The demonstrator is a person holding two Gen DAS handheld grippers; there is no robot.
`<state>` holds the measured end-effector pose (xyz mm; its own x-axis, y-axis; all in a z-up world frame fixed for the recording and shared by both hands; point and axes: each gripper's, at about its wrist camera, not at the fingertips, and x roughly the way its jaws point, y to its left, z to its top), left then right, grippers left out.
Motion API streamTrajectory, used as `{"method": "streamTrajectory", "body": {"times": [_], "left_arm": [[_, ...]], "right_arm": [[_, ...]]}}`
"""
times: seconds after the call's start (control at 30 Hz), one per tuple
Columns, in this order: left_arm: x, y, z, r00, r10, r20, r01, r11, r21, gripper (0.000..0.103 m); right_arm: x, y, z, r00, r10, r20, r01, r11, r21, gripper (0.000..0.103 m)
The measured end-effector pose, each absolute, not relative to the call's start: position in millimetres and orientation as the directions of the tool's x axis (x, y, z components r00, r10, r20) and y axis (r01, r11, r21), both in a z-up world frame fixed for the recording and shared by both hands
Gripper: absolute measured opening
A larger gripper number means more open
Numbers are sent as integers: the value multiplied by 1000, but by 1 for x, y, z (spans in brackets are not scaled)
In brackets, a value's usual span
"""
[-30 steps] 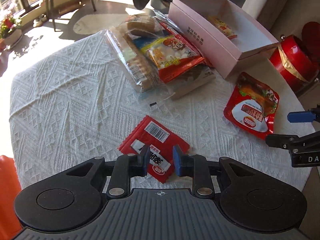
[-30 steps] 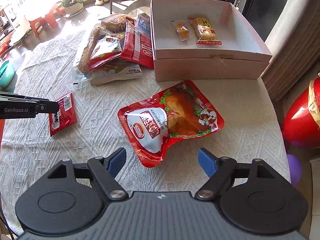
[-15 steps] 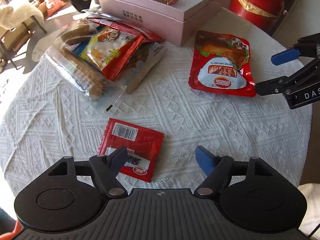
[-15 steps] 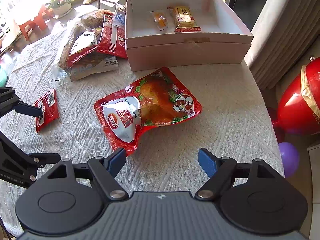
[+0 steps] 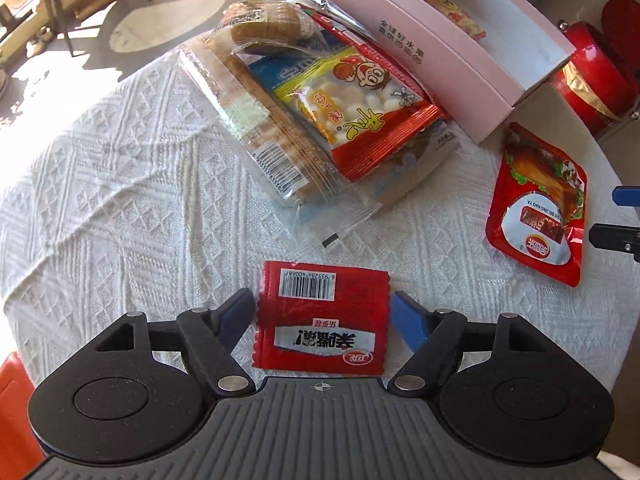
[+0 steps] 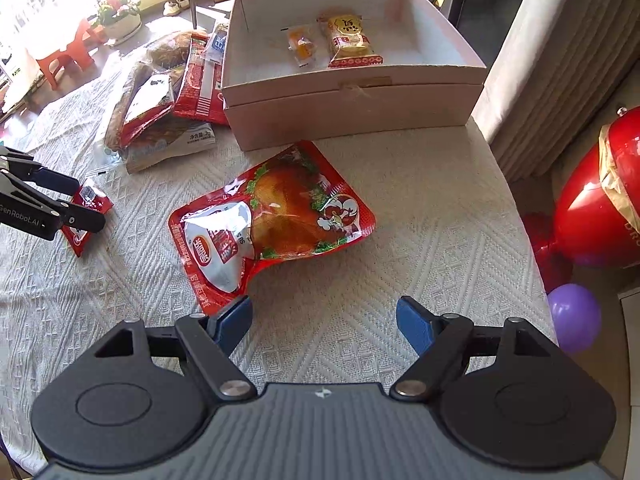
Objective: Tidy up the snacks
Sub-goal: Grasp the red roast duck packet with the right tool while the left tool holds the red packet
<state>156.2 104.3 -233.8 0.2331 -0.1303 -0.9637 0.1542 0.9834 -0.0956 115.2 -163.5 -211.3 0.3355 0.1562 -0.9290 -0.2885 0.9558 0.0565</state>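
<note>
The left tool [image 5: 322,314] is spread wide, released, its blue fingers either side of a small red packet [image 5: 322,320] lying flat on the surface [image 5: 120,200]; contact cannot be told. Bare cloth lies to its left. The right tool [image 6: 324,318] is also wide open, holding nothing, its left finger at the corner of the chicken pouch [image 6: 272,220]. Beyond sit a heap of snacks [image 5: 320,112] and an open box [image 6: 352,92] near the far edge with two snacks inside.

A glossy red foil packet [image 5: 322,320] lies on rough, woven white cloth [image 5: 120,200]; at two o'clock stands a matt pink cardboard box [image 5: 440,60].
</note>
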Motion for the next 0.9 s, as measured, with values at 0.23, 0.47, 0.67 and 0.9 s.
{"method": "streamTrajectory", "body": {"times": [0.23, 0.47, 0.67, 0.9], "left_arm": [[140, 105, -229, 232, -216, -948, 18, 976, -218, 59], [100, 91, -231, 230, -277, -933, -93, 948, -305, 22], [86, 103, -214, 282, -258, -924, -106, 949, -298, 24], [81, 125, -200, 294, -224, -929, -133, 953, -272, 24]], "right_arm": [[178, -170, -210, 486, 85, -870, -174, 985, -1, 78], [186, -174, -242, 420, 25, -907, -176, 983, -55, 43], [129, -166, -235, 229, 184, -956, -333, 938, 100, 52], [104, -123, -204, 322, 290, -901, -612, 790, 35, 88]]}}
